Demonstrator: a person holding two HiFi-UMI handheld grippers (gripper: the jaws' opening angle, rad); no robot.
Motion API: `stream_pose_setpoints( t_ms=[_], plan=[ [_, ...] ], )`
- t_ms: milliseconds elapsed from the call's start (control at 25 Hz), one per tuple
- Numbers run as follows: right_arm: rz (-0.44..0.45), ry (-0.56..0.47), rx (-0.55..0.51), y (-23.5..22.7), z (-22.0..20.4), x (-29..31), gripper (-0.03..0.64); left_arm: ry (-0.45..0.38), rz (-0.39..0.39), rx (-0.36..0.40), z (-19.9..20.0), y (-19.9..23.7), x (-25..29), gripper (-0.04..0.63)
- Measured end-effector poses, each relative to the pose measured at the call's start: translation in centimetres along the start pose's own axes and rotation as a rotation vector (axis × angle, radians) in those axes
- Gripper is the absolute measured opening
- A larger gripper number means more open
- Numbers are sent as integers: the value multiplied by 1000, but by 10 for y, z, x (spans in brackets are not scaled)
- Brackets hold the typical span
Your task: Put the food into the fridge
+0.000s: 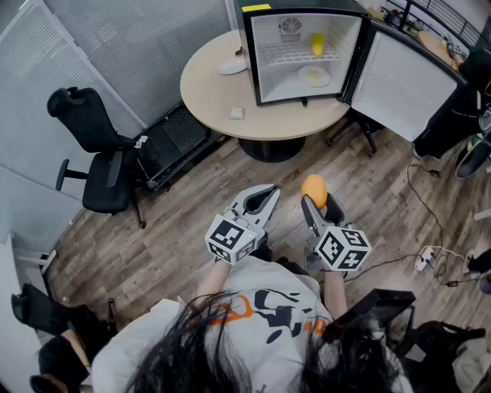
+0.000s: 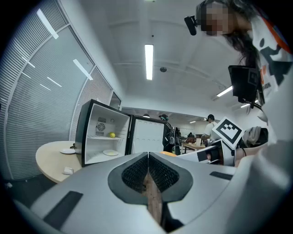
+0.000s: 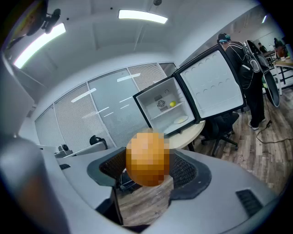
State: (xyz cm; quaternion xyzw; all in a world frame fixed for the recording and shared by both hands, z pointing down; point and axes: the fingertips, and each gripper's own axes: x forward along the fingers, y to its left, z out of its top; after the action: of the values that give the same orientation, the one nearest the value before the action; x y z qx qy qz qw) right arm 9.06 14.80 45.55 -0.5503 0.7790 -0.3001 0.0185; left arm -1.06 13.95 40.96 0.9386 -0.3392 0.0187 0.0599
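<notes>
The right hand-held gripper (image 1: 318, 201) pinches an orange fruit (image 1: 314, 186) between wide-set jaws at lower centre of the head view. The open fridge (image 1: 247, 57) on the round worktop (image 1: 211, 96) lies straight up-frame, well apart. The left hand-held gripper (image 1: 270, 192), pressed together and empty, sits just beside.

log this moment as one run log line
right gripper: shut on orange fruit | left gripper: shut, empty | fridge: on round table, door open, yellow fruit on shelf
</notes>
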Motion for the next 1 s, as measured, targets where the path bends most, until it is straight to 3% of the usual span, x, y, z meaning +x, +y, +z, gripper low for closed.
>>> stream_pose_setpoints(
  t_ms=[1000],
  plan=[
    [3, 3, -8, -27, 6, 1, 304, 50, -23, 35, -10, -15, 25, 11]
  ],
)
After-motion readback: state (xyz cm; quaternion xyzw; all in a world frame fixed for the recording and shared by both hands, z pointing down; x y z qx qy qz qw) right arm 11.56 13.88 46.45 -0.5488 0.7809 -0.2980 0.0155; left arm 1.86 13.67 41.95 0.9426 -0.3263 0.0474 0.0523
